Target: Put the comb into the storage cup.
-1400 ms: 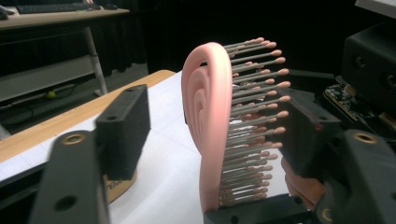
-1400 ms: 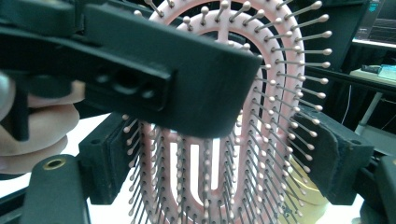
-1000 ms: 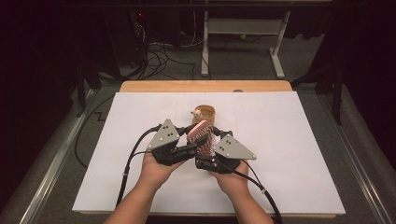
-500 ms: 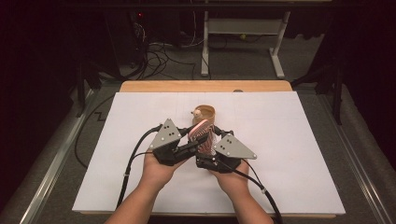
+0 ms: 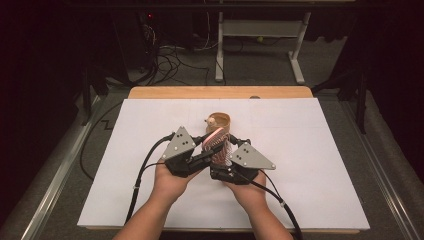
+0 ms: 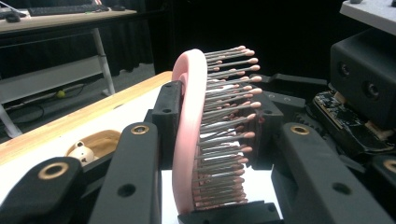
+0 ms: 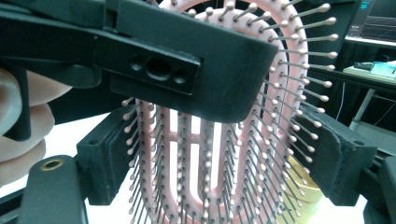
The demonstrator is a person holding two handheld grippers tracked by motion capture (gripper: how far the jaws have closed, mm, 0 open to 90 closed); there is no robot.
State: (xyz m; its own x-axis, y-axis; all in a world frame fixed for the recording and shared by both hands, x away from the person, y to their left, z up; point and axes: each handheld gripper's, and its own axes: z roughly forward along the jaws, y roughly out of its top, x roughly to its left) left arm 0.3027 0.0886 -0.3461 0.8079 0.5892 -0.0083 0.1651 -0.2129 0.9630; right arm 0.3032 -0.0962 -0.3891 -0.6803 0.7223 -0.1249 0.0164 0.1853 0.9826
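Since the earlier high view, both hands have kept their place near the middle of the white sheet (image 5: 310,150), while the left gripper (image 5: 207,150) has just been closing its jaws onto the pink hairbrush (image 5: 218,144), held upright between it and the right gripper (image 5: 225,160); a tan cup (image 5: 220,120) stands just beyond. Left gripper view: jaws clamp the brush's back and bristle tips (image 6: 189,140). Right gripper view: jaws grip the brush's two edges (image 7: 205,154).

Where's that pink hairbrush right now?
The pink hairbrush is held upright between both tools at the middle of the white table sheet, just in front of a tan cup.
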